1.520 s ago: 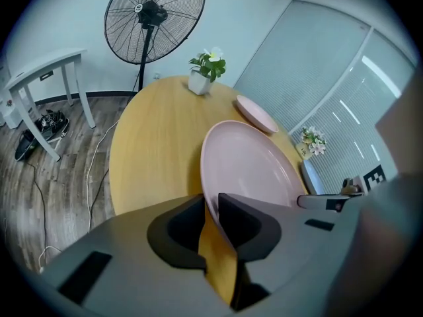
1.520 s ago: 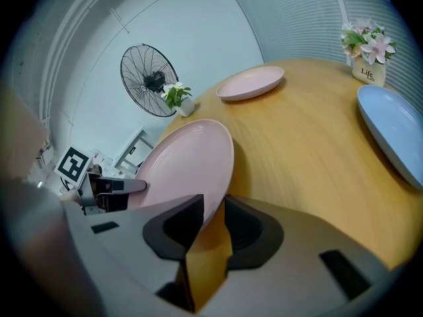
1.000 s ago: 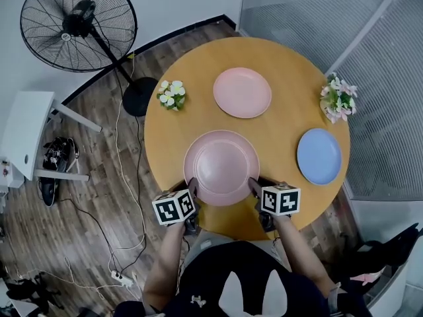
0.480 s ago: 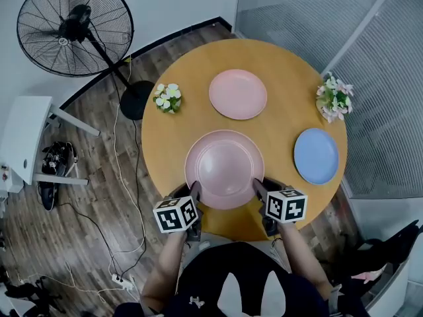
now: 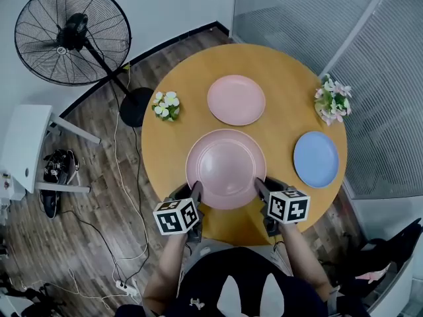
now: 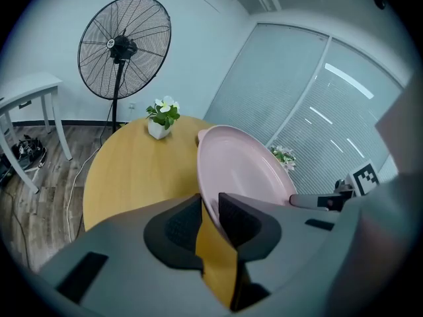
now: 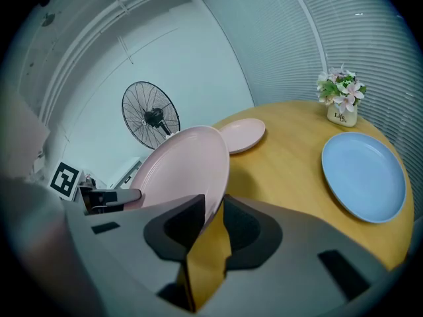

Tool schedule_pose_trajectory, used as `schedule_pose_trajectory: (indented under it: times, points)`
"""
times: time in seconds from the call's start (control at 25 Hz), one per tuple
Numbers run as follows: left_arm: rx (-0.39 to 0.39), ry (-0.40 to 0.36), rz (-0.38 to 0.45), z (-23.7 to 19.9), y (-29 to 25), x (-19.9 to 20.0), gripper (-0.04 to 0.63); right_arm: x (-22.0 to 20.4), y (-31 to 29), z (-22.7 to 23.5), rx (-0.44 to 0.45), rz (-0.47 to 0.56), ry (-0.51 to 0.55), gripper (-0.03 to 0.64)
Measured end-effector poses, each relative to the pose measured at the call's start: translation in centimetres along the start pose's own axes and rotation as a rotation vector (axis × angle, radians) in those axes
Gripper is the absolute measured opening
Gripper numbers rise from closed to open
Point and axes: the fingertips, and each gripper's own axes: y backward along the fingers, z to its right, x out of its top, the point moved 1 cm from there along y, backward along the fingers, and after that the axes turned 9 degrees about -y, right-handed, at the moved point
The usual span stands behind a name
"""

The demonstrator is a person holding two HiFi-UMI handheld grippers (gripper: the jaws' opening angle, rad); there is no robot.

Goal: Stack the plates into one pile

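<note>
A large pink plate (image 5: pixel 226 168) hangs over the near part of the round wooden table (image 5: pixel 291 104), gripped at two points on its near rim. My left gripper (image 5: pixel 193 191) is shut on the rim's left side, my right gripper (image 5: pixel 260 189) on its right side. The left gripper view has the plate (image 6: pixel 241 164) edge-on, its rim pinched at the left gripper (image 6: pixel 210 210). Likewise the plate (image 7: pixel 182 170) sits in the right gripper (image 7: pixel 213 216). A smaller pink plate (image 5: pixel 236 100) lies farther back. A blue plate (image 5: pixel 316 158) lies at the right.
Two small flower pots stand on the table, one at the left edge (image 5: pixel 165 104) and one at the right edge (image 5: pixel 332 98). A black standing fan (image 5: pixel 73 35) and a white side table (image 5: pixel 23 144) are on the floor to the left, with cables.
The large pink plate, held by both grippers, has risen slightly and drifted a little to the right. The other plates have not moved on the table.
</note>
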Motion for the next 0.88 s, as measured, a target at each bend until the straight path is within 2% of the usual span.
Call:
schedule_pose_trajectory:
  times: [0.2, 0.44, 0.88]
  points:
    - [-0.014, -0.021, 0.011, -0.1, -0.8, 1.7, 0.078, 1.3, -0.4, 0.0, -0.002, 0.019, -0.004, 0.095]
    - [-0.026, -0.059, 0.021, -0.1, -2.1, 3.9, 0.078, 3.4, -1.2, 0.0, -0.012, 0.032, 0.048, 0.101]
    - [-0.034, -0.138, 0.047, -0.3, -5.6, 9.4, 0.08, 9.0, -3.2, 0.2, 0.005, 0.105, 0.062, 0.11]
